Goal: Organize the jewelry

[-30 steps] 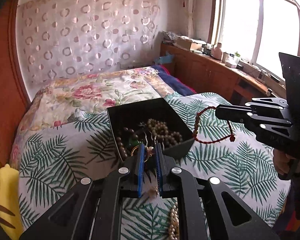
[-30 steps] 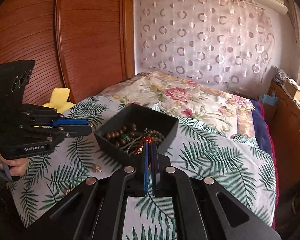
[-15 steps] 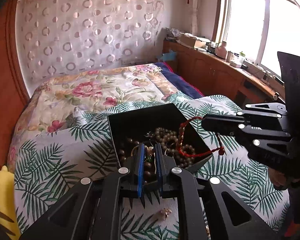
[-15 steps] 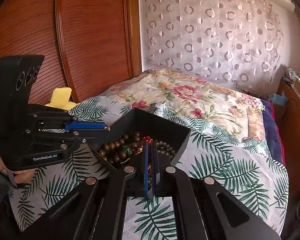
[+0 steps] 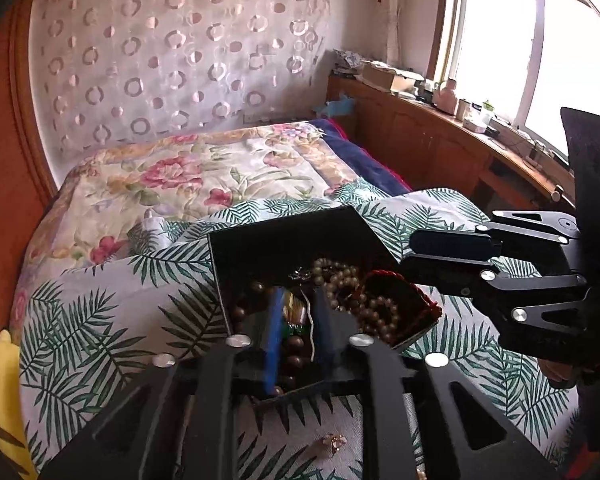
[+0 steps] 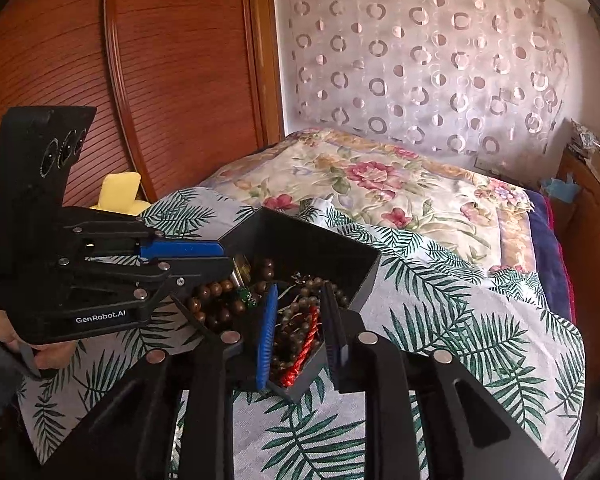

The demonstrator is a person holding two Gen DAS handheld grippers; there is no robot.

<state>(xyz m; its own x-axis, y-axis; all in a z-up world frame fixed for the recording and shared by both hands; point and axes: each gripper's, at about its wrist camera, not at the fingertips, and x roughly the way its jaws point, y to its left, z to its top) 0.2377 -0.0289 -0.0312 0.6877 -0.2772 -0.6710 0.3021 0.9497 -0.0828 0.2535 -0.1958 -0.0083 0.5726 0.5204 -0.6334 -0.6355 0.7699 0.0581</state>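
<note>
A black box (image 5: pixel 284 240) (image 6: pixel 340 248) sits on the palm-print cloth and holds brown bead strings (image 6: pixel 216 304), a pale bead strand (image 5: pixel 348 284) and a red cord bracelet (image 5: pixel 404 280) (image 6: pixel 304 344). My left gripper (image 5: pixel 296 308) is open, its jaws over the box's near edge with nothing between them. My right gripper (image 6: pixel 298 304) is open over the box, and the red bracelet lies in the box between its fingers. Each gripper shows in the other's view, the right one (image 5: pixel 420 256) and the left one (image 6: pixel 216 256).
A small gold earring (image 5: pixel 334 442) lies on the cloth in front of the box. A yellow plush (image 6: pixel 118 192) sits at the bed's left edge by the wooden headboard (image 6: pixel 160 60). A wooden counter (image 5: pixel 440 136) with clutter runs under the window.
The right gripper brought the red bracelet over the box, opened and let it drop inside. The left gripper opened and moved forward over the box's near edge.
</note>
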